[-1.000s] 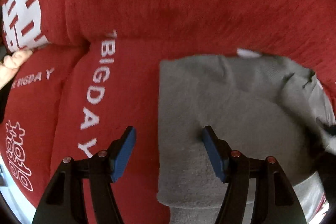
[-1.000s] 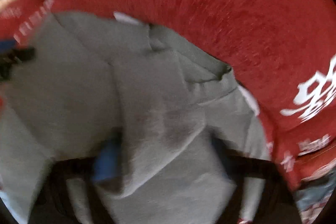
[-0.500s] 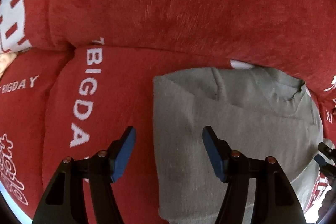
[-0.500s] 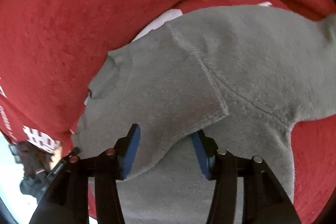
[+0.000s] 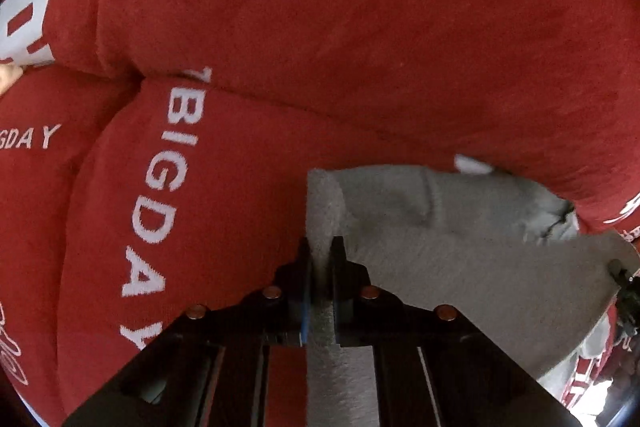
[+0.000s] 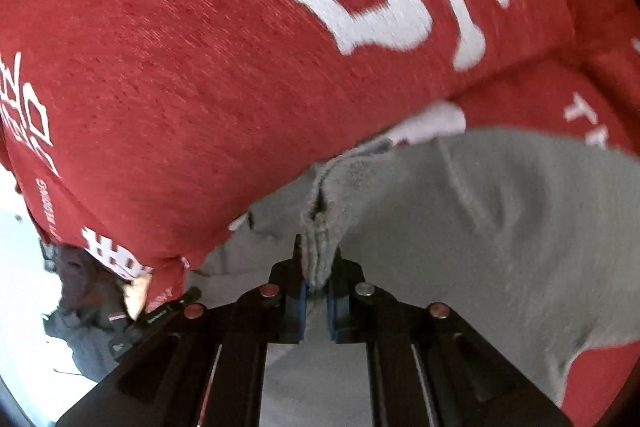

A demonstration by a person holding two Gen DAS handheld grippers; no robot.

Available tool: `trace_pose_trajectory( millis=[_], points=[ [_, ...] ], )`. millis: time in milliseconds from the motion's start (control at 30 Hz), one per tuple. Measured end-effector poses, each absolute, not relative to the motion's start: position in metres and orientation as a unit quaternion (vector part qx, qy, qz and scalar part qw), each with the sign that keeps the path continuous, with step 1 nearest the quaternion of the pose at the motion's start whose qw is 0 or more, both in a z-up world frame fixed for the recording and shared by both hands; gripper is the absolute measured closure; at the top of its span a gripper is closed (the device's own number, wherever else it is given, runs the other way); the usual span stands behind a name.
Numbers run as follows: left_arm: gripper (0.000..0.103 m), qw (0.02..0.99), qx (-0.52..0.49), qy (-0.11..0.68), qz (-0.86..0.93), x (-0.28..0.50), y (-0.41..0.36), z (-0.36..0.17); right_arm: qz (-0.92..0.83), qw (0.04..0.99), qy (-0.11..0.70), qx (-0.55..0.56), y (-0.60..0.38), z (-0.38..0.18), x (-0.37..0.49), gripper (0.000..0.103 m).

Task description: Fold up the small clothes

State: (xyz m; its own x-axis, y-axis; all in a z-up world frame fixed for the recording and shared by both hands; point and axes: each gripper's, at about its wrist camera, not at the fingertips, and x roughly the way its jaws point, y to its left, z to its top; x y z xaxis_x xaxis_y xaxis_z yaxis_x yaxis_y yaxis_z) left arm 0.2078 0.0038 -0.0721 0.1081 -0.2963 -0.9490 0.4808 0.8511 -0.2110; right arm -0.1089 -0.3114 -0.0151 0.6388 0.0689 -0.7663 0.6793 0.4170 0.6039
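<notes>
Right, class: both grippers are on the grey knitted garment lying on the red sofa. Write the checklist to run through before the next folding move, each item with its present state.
1. Left gripper shut on the grey knitted garment edge: ok.
2. Right gripper shut on a bunched edge: ok.
3. Whether each grip holds one layer only: cannot tell.
4. Garment lying flat between the grips: not ok, creased.
5. Red sofa cushion beside the garment free for folding: ok.

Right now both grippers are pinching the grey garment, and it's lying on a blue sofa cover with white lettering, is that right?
Not quite: the sofa cover is red, not blue, as both wrist views show. The rest holds: the left gripper and the right gripper are each shut on the grey garment, and the lettering is white.
</notes>
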Motion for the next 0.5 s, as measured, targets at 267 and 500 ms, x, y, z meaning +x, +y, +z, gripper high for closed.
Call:
trace_pose_trajectory(
  millis=[267, 500],
  points=[
    [0.057, 0.751, 0.052, 0.615, -0.236, 0.211, 0.019, -0.069, -0.262, 0.683, 0.436, 0.524, -0.320, -0.063, -0.139, 0.069],
    [0.033, 0.774, 0.057, 0.590, -0.221, 0.218, 0.052, -0.037, -0.107, 0.688, 0.419, 0.583, -0.235, -0.036, -0.120, 0.057]
  ],
)
